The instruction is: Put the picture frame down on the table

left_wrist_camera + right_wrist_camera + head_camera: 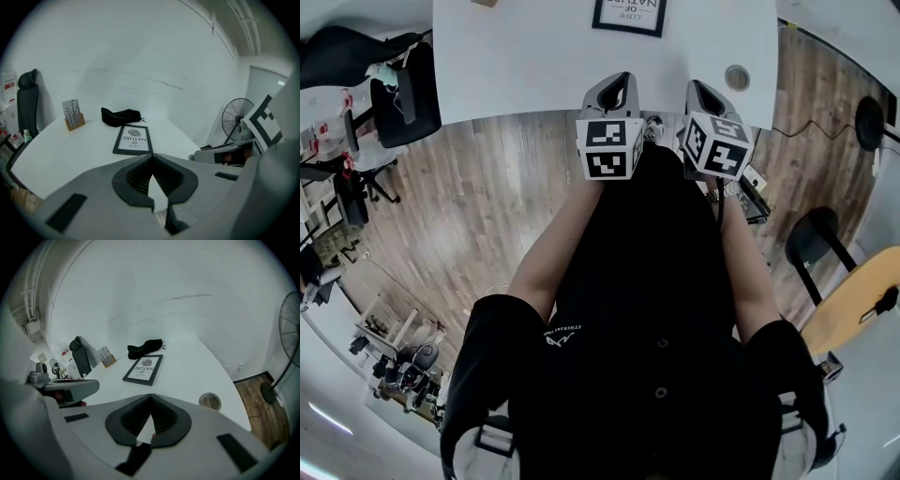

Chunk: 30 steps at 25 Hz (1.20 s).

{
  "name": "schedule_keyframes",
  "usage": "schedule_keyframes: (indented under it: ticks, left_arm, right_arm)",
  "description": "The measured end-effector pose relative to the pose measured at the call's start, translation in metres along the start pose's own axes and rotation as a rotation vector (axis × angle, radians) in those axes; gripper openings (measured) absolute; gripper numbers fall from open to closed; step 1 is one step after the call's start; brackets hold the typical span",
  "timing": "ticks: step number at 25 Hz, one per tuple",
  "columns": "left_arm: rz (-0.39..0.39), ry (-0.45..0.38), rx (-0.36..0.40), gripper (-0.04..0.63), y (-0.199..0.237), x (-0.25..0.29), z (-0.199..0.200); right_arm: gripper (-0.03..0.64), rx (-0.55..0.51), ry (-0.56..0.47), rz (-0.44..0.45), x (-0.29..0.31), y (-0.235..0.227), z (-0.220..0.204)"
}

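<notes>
Nearest: left gripper [151,156] and right gripper [150,395], jaws pressed together on nothing, up by the near edge of the white table [534,66]. Flat on that table, well in from its edges with bare top all round: picture frame [144,369], printed "LOVE OF NATURE", lettering upside down from here. Long axis running away toward a black cloth [145,348], perhaps a pouch.

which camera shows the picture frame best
The left gripper view: the picture frame lies whole and flat on the white table, almost straight ahead, with its print clear. The right gripper view also shows the frame whole, but more skewed. The head view cuts the frame off at the picture's top edge.
</notes>
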State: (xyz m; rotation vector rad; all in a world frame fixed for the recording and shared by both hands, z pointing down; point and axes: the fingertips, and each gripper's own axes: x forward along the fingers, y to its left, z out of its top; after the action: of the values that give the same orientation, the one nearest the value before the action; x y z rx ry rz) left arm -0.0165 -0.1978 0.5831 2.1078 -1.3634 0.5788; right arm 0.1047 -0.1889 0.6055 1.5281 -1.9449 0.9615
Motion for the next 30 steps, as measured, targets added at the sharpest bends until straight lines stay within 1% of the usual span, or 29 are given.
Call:
schedule_keyframes:
  ticks: [7,14,18,21,27,30]
  left_arm:
    - [-0.009,-0.060,-0.009,0.006,-0.029,-0.032,0.000]
    - [-0.023,-0.137,0.054,0.007,-0.054,-0.061,0.020]
    - [-0.030,-0.175,0.070,0.006,-0.067,-0.077,0.032]
    - [-0.037,-0.203,0.080,0.006,-0.074,-0.086,0.041]
    - [-0.025,-0.265,0.115,0.006,-0.083,-0.103,0.058]
    - [-0.023,-0.313,0.129,0.006,-0.086,-0.115,0.074]
  right_arm:
    - [-0.002,-0.034,-0.041,0.025,-0.037,0.008,-0.005]
    - [-0.002,-0.060,-0.116,0.036,-0.068,0.009,0.013]
    - [-0.002,-0.063,-0.162,0.041,-0.091,0.008,0.023]
    - [-0.002,-0.085,-0.191,0.038,-0.102,0.010,0.030]
    - [-0.002,-0.105,-0.274,0.028,-0.127,0.010,0.052]
    - [-0.002,-0.106,-0.323,0.027,-0.141,0.011,0.067]
